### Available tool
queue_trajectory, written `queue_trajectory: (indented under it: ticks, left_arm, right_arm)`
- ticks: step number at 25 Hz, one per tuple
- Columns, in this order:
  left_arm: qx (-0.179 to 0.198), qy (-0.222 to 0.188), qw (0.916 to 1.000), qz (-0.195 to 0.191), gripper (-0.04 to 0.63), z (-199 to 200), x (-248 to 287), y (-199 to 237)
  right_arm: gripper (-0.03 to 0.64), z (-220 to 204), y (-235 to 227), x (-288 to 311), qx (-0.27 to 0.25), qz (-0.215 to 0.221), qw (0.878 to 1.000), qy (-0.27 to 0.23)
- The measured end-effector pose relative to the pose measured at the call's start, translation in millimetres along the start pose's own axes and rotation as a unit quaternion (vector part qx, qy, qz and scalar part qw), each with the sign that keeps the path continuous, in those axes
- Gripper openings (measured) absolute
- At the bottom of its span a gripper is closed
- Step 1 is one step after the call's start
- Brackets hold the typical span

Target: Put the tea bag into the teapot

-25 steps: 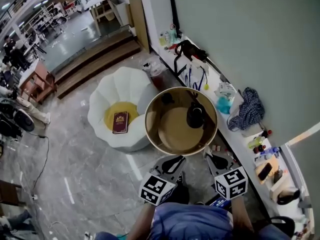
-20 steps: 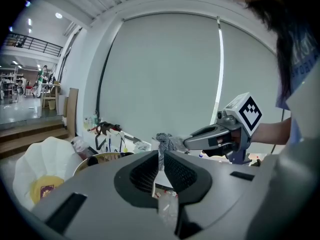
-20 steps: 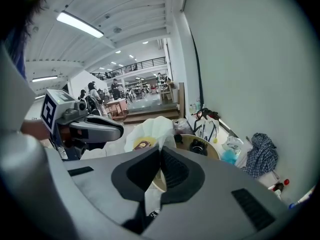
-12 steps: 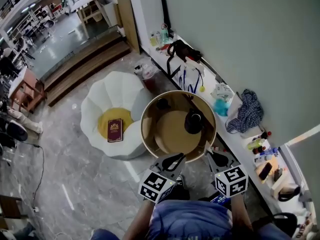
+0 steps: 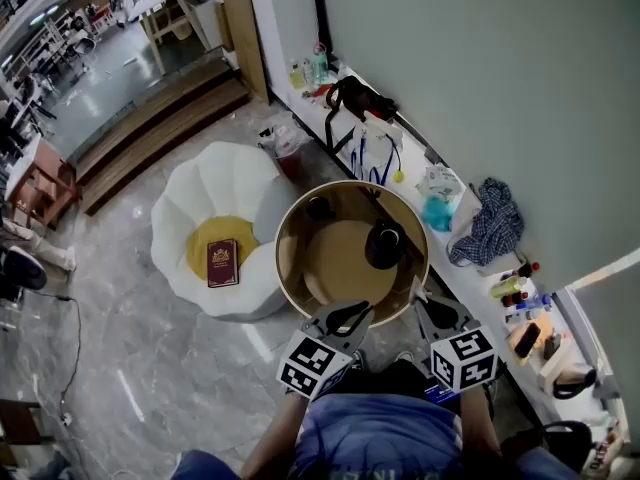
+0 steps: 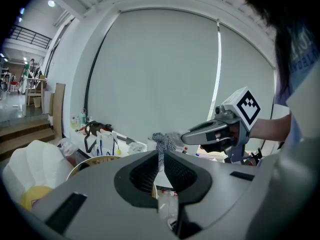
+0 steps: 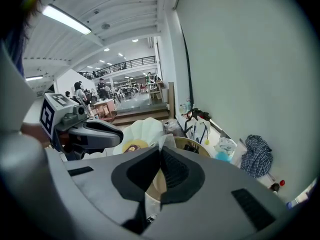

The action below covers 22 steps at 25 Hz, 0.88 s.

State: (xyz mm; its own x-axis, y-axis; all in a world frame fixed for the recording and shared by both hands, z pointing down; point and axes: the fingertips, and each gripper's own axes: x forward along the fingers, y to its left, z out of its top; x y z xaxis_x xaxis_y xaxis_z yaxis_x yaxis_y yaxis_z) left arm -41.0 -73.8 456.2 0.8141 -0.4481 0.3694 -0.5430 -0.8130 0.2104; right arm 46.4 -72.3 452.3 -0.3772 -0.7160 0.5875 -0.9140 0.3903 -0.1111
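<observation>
A black teapot (image 5: 385,245) stands on the right part of a round brown table (image 5: 300,230) with a gold rim. Both grippers are held side by side at the table's near edge, short of the teapot. My right gripper (image 5: 418,294) is shut, and in the right gripper view a small pale tea bag (image 7: 166,140) sticks up from its closed tips (image 7: 161,151). My left gripper (image 5: 358,313) is shut with nothing between its jaws (image 6: 160,154). The teapot (image 7: 190,146) shows small and dark beyond the right jaws.
A white petal-shaped chair (image 5: 190,208) with a dark red book (image 5: 221,262) on its yellow cushion stands left of the table. A small black item (image 5: 320,208) sits at the table's far side. A cluttered ledge with a chequered cloth (image 5: 485,223) runs along the wall.
The table, chair and ledge have slid a little left and down in the head view as the person shifts. Both grippers keep their places near the table's near edge, still shut.
</observation>
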Motion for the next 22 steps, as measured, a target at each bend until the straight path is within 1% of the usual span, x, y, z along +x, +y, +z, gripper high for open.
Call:
queue_trajectory:
  ticks: [4, 7, 14, 22]
  left_arm:
    - [-0.005, 0.013, 0.9999, -0.007, 0.031, -5, 3, 1]
    - [-0.010, 0.014, 0.9998, -0.003, 0.031, -4, 8, 5]
    - [-0.023, 0.014, 0.9994, 0.021, 0.031, 5, 27, 31]
    - [-0.038, 0.021, 0.9979, 0.049, 0.031, 21, 68, 58]
  right_arm:
    - [0.018, 1, -4, 8, 0.004, 0.002, 1.000, 0.002]
    - [0.018, 1, -10, 18, 0.004, 0.008, 1.000, 0.009]
    - [0.018, 13, -35, 49, 0.000, 0.025, 1.000, 0.018]
    - [0.018, 31, -86, 93, -0.008, 0.050, 0.998, 0.036]
